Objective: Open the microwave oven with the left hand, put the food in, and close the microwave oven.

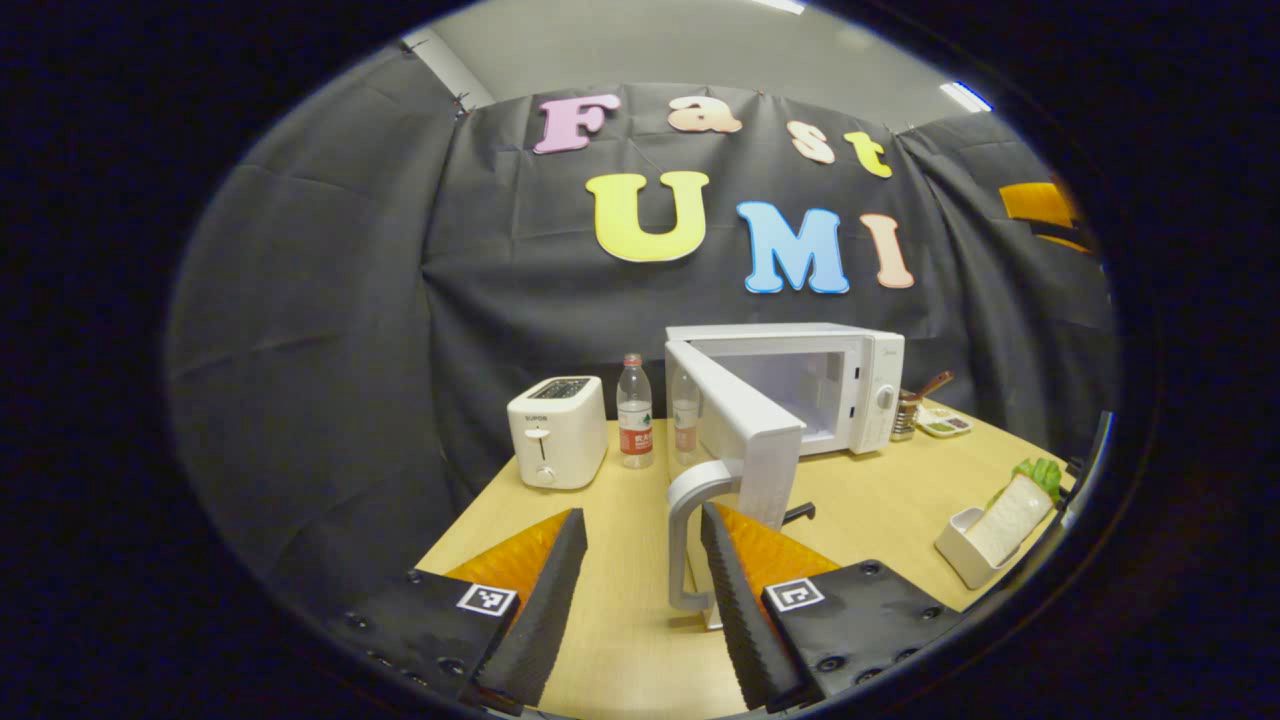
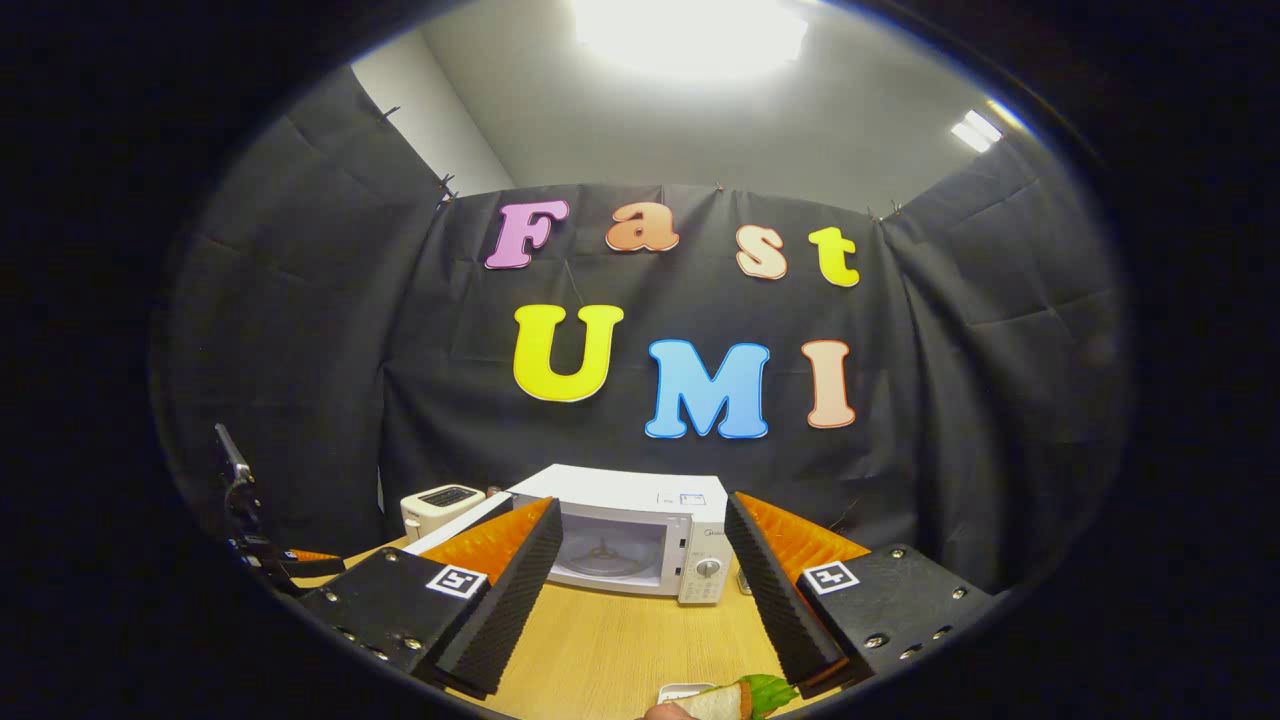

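The white microwave point(image 1: 860, 385) stands at the back of the wooden table, its door point(image 1: 745, 425) swung wide open toward me. My left gripper point(image 1: 642, 515) is open. The door's grey handle point(image 1: 688, 530) stands between its fingers, close to the right finger point(image 1: 735, 590). A sandwich with lettuce point(image 1: 1010, 515) leans in a small white tray point(image 1: 955, 550) at the right. My right gripper point(image 2: 642, 505) is open and holds nothing, facing the microwave point(image 2: 640, 540) from farther back. The sandwich point(image 2: 725, 702) lies just below its fingers.
A white toaster point(image 1: 557, 430) and two water bottles point(image 1: 634, 410) stand left of the microwave. A jar with a spoon point(image 1: 905, 412) and a small dish point(image 1: 945, 423) sit to its right. Bare tabletop point(image 1: 880, 500) lies between the door and the tray.
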Tool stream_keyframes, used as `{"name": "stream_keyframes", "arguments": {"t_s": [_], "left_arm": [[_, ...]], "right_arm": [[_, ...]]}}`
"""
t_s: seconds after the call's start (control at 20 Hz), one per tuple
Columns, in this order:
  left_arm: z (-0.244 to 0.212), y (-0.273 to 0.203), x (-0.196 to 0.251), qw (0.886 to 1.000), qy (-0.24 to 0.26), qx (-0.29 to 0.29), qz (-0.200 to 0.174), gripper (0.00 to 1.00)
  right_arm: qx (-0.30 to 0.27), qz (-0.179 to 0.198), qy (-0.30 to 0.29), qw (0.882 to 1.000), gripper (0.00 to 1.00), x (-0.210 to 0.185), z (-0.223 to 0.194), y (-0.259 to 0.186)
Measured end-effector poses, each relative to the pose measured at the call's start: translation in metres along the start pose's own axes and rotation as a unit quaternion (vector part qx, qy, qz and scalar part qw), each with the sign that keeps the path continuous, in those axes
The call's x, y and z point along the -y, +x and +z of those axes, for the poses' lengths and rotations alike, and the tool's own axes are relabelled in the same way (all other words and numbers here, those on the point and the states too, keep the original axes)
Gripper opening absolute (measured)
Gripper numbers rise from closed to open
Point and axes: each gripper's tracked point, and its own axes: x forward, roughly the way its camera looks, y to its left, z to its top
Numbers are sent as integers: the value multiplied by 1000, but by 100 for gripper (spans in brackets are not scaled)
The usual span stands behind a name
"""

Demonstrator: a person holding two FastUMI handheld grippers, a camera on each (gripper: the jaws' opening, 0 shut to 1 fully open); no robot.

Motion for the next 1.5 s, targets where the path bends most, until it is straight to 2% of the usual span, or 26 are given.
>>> {"name": "stream_keyframes", "arguments": {"t_s": [0.05,0.1,0.15,0.35,0.7,0.9,1.1,1.5], "left_arm": [[10,-7,1,1000,-5,10,9,77],[23,-13,1,999,-11,22,20,92],[37,-18,1,999,-17,34,31,98],[92,-42,11,995,-26,81,54,96],[169,-67,51,987,-14,148,55,97],[189,-74,72,985,-12,165,57,97],[201,-78,88,983,-3,176,61,97],[198,-80,110,983,6,170,69,96]], "right_arm": [[-6,3,4,1000,99,5,-1,2],[-11,4,5,1000,99,13,-3,3],[-17,4,5,1000,99,20,-5,5],[-60,17,27,998,99,44,-29,8],[-154,22,49,987,99,91,-94,4],[-209,30,70,975,100,109,-132,-1],[-271,42,99,957,100,116,-175,-7],[-363,70,111,922,100,114,-242,-29]]}}
